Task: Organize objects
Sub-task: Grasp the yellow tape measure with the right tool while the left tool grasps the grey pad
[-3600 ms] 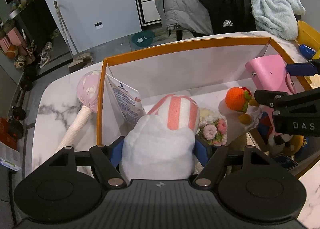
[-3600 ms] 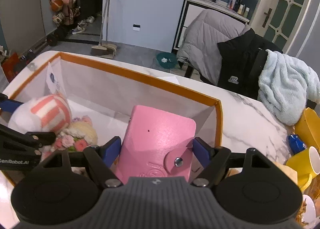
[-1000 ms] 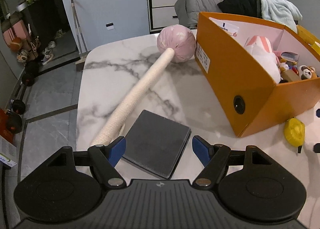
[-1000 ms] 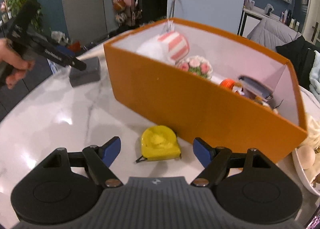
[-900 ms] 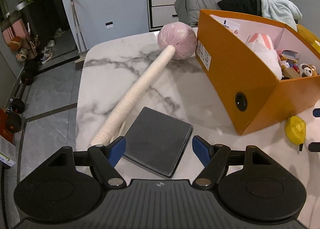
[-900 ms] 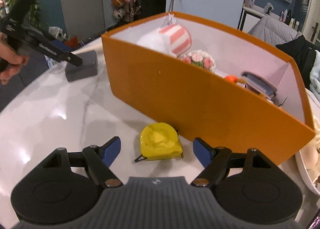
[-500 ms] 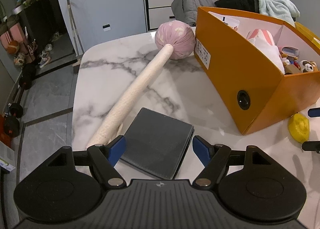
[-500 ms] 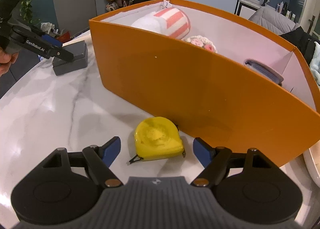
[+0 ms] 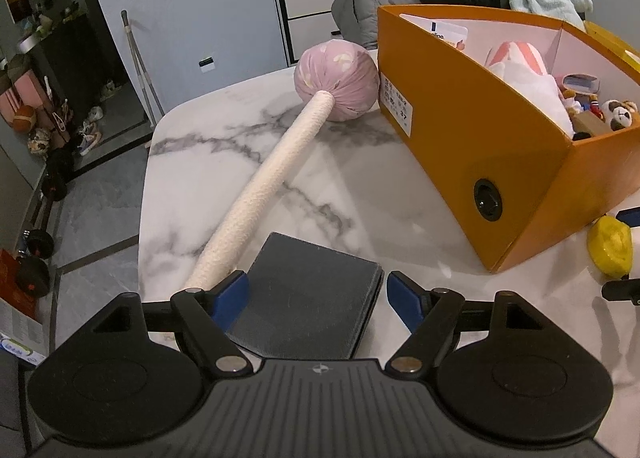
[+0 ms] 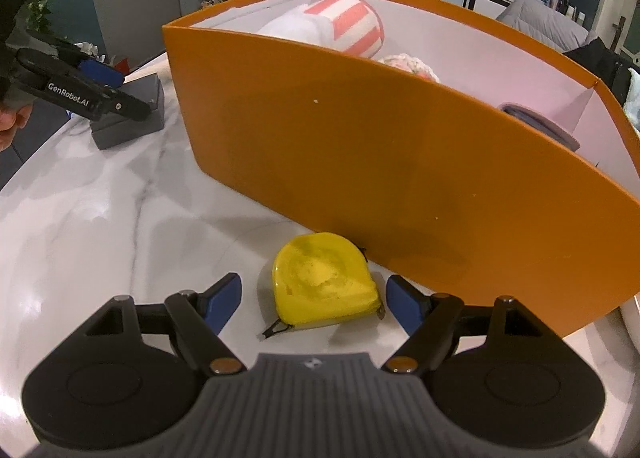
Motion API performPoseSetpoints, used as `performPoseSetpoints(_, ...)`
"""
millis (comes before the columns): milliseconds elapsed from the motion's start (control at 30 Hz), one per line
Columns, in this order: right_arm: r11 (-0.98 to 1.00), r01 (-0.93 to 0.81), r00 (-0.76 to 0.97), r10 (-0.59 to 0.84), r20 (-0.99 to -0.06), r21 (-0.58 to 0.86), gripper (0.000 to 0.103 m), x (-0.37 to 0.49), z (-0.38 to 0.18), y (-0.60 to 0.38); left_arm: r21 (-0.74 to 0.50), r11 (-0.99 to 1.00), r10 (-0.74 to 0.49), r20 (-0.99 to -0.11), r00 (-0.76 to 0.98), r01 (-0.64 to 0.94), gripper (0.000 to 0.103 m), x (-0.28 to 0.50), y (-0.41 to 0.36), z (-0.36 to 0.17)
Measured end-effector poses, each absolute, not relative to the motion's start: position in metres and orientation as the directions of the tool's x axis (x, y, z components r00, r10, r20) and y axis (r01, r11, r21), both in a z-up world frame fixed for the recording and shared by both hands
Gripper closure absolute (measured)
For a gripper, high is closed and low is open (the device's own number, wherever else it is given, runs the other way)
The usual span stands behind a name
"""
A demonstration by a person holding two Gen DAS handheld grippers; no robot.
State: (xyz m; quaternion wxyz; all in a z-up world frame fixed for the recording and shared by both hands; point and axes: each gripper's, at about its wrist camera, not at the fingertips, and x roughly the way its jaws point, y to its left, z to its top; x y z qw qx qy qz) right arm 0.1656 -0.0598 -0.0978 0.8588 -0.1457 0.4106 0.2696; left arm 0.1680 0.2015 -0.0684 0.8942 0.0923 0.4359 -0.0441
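A flat dark grey box (image 9: 308, 290) lies on the marble table, between the open fingers of my left gripper (image 9: 318, 294); whether the pads touch it I cannot tell. It also shows in the right wrist view (image 10: 132, 120) under the left gripper (image 10: 100, 92). A yellow tape measure (image 10: 322, 280) lies against the orange box (image 10: 360, 146), between the open fingers of my right gripper (image 10: 314, 298). In the left wrist view the tape measure (image 9: 610, 244) sits at the right by the orange box (image 9: 472, 130), which holds a striped plush (image 9: 520, 58) and small toys.
A long massage hammer with a pink ball head (image 9: 336, 78) and a cream handle (image 9: 260, 194) lies on the table to the left of the grey box. The table edge (image 9: 144, 218) drops to the floor on the left. A white dish (image 10: 630, 322) is at the right.
Both grippers let go of the plush and the pink case in the box and came down to the table. In the last second each has closed in on its object.
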Motion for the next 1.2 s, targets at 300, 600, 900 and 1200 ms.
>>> performPoseSetpoints(300,0.823,-0.566,0.519,0.327,-0.789,-0.031,0.023,0.169,-0.100,-0.053,0.137,0.975,0.001,-0.794,0.608,0.177,0.011,0.168,0.203,-0.068)
performPoseSetpoints(600,0.825,-0.565,0.511,0.337,-0.791,-0.013,0.032,0.171,-0.099,-0.057,0.181,0.959,0.014,-0.797,0.604,0.218,0.008,0.164,0.197,-0.072)
performPoseSetpoints(900,0.820,-0.572,0.509,0.341,-0.790,-0.015,0.038,0.167,-0.098,-0.059,0.168,0.948,-0.036,-0.788,0.615,0.271,0.015,0.149,0.190,-0.072)
performPoseSetpoints(1200,0.816,-0.577,0.505,0.345,-0.791,-0.013,0.042,0.165,-0.098,-0.064,0.226,0.922,-0.026,-0.775,0.631,0.316,0.038,0.144,0.190,-0.061)
